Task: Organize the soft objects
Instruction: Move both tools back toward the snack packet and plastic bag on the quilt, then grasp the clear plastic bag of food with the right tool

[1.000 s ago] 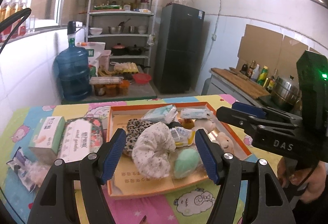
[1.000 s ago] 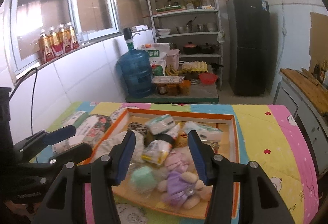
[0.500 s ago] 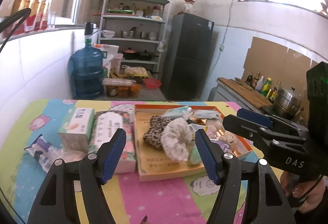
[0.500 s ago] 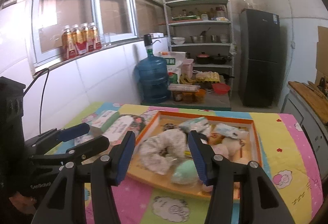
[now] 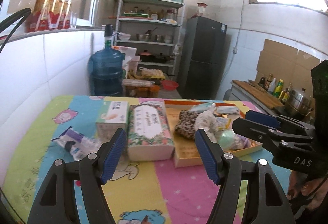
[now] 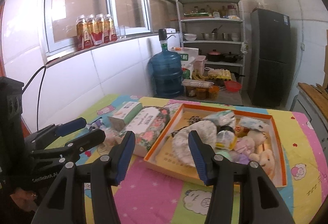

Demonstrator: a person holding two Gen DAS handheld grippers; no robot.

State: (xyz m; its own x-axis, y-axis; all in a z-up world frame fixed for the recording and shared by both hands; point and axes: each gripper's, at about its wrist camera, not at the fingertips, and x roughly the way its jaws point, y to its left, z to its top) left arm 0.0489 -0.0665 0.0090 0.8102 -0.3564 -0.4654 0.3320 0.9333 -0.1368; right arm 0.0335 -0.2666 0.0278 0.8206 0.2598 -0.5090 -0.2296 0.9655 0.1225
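An orange-rimmed box (image 6: 278, 149) (image 5: 185, 159) on the colourful table holds soft things: a white dotted cloth (image 6: 194, 137) (image 5: 205, 121), a leopard-print item (image 5: 185, 124), a green round pouch (image 5: 226, 137), wrapped packs (image 6: 222, 117) and plush toys (image 6: 260, 154). Left of the box lie a floral tissue pack (image 5: 148, 128) (image 6: 146, 121), a green tissue box (image 5: 113, 116) (image 6: 128, 111) and small wrapped packets (image 5: 75, 141). My left gripper (image 5: 158, 154) is open and empty, above the table before the floral pack. My right gripper (image 6: 162, 157) is open and empty, near the box's front left corner.
A white tiled wall (image 6: 82, 72) runs along the table's left side. Behind the table stand a blue water jug (image 5: 106, 73), a shelf rack of cookware (image 5: 151, 39) and a dark fridge (image 5: 205, 55). A counter with bottles and a pot (image 5: 295, 98) is at the right.
Both grippers have pulled back from above the box and shifted left, so the tissue packs and packets now show. Both stay open and empty.
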